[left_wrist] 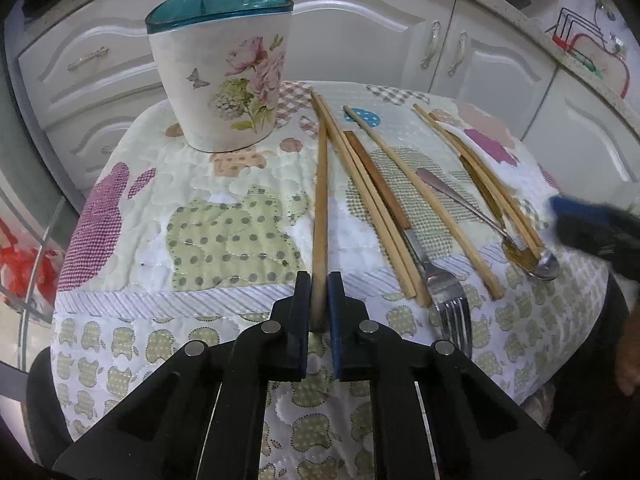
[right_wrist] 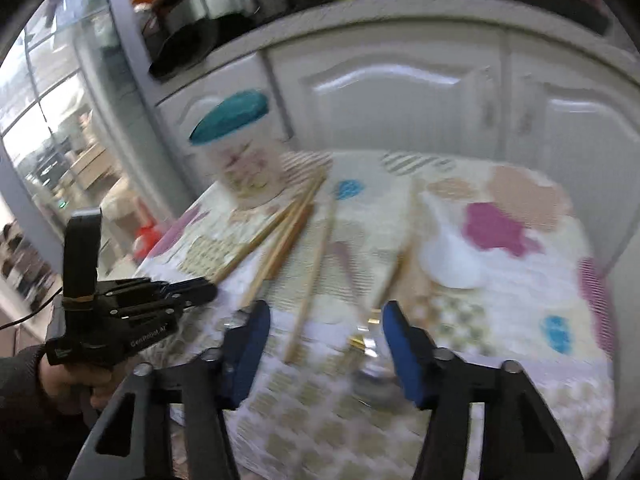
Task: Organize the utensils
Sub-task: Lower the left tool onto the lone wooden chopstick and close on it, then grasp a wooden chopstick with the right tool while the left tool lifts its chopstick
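Where quilted cloth covers table, white cabinets behind.

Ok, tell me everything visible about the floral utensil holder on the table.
The utensil holder is a cream-white container with a rounded-triangular mouth and a translucent teal rim. Its side bears pink roses, green leaves and a small butterfly. It looks ceramic or plastic; which one cannot be told. It stands upright at the far left of the quilted tablecloth, in front of white cabinets. From this angle no utensil is seen sticking out of it. The far tips of the nearest chopsticks lie just right of its base; contact is unclear. In the right wrist view it is blurred.
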Motion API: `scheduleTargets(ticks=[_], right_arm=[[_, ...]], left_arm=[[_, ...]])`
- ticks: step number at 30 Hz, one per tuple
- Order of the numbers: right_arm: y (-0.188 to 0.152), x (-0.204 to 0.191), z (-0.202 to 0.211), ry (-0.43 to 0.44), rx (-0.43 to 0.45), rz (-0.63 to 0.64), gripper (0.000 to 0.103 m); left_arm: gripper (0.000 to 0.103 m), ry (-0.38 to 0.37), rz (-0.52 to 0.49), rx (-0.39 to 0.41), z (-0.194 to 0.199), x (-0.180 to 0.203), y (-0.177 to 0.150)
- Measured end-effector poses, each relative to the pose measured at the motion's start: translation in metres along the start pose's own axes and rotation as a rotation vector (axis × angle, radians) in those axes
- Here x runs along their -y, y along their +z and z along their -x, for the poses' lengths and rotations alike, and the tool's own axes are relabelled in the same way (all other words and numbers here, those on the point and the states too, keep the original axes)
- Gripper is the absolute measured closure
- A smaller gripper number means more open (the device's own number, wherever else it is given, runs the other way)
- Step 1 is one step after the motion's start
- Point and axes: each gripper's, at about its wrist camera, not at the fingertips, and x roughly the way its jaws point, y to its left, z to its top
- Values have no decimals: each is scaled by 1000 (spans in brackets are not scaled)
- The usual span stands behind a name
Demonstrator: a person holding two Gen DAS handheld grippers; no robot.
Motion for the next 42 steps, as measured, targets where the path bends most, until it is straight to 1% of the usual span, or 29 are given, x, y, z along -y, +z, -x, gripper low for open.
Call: scheduleTargets(ticks=[1,3,4,6,7,9,11,13,15,18,23,30,32,33,35,38,39,42], right_arm=[[-1,-3,-12,22,-28,-1,74],[-7,-11,-32,49,-67,9,83],[-13,-16,-34,50,-75,16,86],[-20,-24,-43,20,-104,43,86],[-23,-26,-47,22,-121,54,86],[-29,-29,-56,-27,-159,76,86],[-33,-29,-56,-39,-148,103,86],[-35,-35,-56,-70,-145,153,86],[-39,-40,-56,-98,-123,196,86],[-43,-38,-52,-105,-96,203,86],[-44,-39,-52,-118,-80,210,87],[-43,-36,-51,-94,-93,183,86],[-44,-37,-50,-98,-89,181,89],[-44,-37,-49,-99,-84,170,94],[-43,-32,-45,-89,-77,141,96],[-39,-27,-34,-80,-46,98,97],[-35,-27,-27,-83,-23,88,97],[-24,-26,-9,-81,31,67,97]], left_arm=[[96,-8,5,1,1,-1,0],[96,-27,18,3,2,-4,0],[96,-28,23,4,3,-5,0],[96,-34,32,0,3,-7,0],[96,-37,36,-4,3,-7,0],[96,-41,44,-9,2,-8,-1],[96,-40,45,-13,2,-9,-2],[95,-38,45,-15,2,-9,-3],[95,-35,45,-13,2,-9,-3],[95,-27,39,-13,1,-7,-3],[95,-31,48,-12,1,-9,-3],[94,-30,54,-14,0,-10,-3],[94,-26,51,-14,0,-9,-3],[94,-25,51,-14,0,-9,-2],[95,-30,56,-14,1,-10,-2],[95,-40,71,-9,6,-12,-3],[95,-36,69,-3,9,-12,-2],[96,-42,66,39,29,-11,2]])
